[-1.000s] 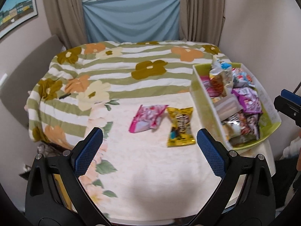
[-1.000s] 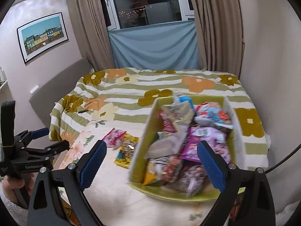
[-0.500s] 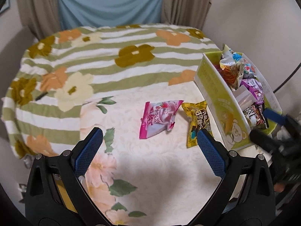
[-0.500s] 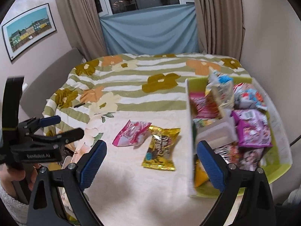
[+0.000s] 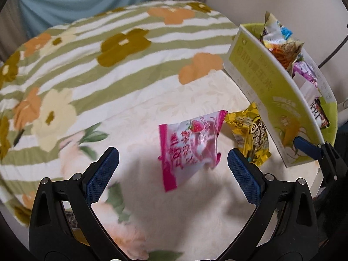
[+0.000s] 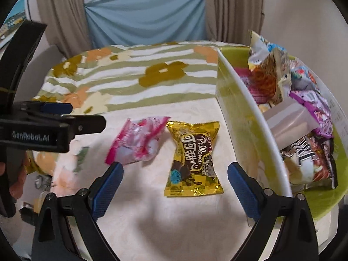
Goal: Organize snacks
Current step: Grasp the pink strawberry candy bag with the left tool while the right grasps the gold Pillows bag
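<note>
A pink strawberry snack bag [image 5: 191,148] and a yellow Pillows snack bag [image 5: 250,137] lie side by side on the cream part of the bed cover. My left gripper [image 5: 173,174] is open and empty, just short of the pink bag. My right gripper [image 6: 175,187] is open and empty, with the yellow bag [image 6: 193,158] between its fingers and the pink bag [image 6: 139,139] to the left. A green and white basket [image 5: 271,87] full of snack bags stands to the right; it also shows in the right wrist view [image 6: 245,113].
The bed carries a green-striped flower blanket [image 5: 97,69]. A wall runs behind the basket and a blue cloth [image 6: 143,21] hangs between curtains at the far end. The left gripper's body [image 6: 43,128] shows at the left of the right wrist view.
Both grippers have moved down and forward toward the two loose bags. The right gripper swung left from over the basket to over the yellow bag. Both stay open.
</note>
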{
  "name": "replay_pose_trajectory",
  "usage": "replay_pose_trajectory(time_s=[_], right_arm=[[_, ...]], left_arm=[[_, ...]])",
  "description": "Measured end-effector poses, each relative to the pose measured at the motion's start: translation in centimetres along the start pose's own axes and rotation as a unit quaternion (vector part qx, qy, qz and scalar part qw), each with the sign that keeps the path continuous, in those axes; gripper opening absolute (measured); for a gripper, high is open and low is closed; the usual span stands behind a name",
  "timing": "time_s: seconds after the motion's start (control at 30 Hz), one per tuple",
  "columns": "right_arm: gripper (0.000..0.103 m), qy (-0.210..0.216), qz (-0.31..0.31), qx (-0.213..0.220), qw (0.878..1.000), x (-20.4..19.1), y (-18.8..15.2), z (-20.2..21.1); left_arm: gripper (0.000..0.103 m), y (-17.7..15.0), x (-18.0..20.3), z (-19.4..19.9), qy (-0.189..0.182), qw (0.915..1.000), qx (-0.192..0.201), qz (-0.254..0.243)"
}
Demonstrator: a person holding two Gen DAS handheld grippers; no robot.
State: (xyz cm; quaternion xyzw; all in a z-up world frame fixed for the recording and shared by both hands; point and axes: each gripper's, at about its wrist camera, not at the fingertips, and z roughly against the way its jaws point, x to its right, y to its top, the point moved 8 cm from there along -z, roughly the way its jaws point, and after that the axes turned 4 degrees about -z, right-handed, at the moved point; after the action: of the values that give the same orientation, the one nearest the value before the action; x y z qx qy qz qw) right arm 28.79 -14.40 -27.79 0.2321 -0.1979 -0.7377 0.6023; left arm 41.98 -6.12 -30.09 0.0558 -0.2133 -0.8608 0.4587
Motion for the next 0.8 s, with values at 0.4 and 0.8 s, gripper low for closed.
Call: replay_pose_trajectory(time_s=[0.4, 0.8], right_arm=[[0.096, -0.035, 0.024, -0.008, 0.999, 0.4, -0.8, -4.7], [0.090, -0.026, 0.018, -0.021, 0.999, 0.9, -1.1, -6.8]], left_arm=[[0.100, -0.1, 1.6, -7.3, -0.024, 0.9982, -0.054, -0.001], [0.075, -0.4, 0.9, -8.6, -0.032, 0.9975, -0.057, 0.028]])
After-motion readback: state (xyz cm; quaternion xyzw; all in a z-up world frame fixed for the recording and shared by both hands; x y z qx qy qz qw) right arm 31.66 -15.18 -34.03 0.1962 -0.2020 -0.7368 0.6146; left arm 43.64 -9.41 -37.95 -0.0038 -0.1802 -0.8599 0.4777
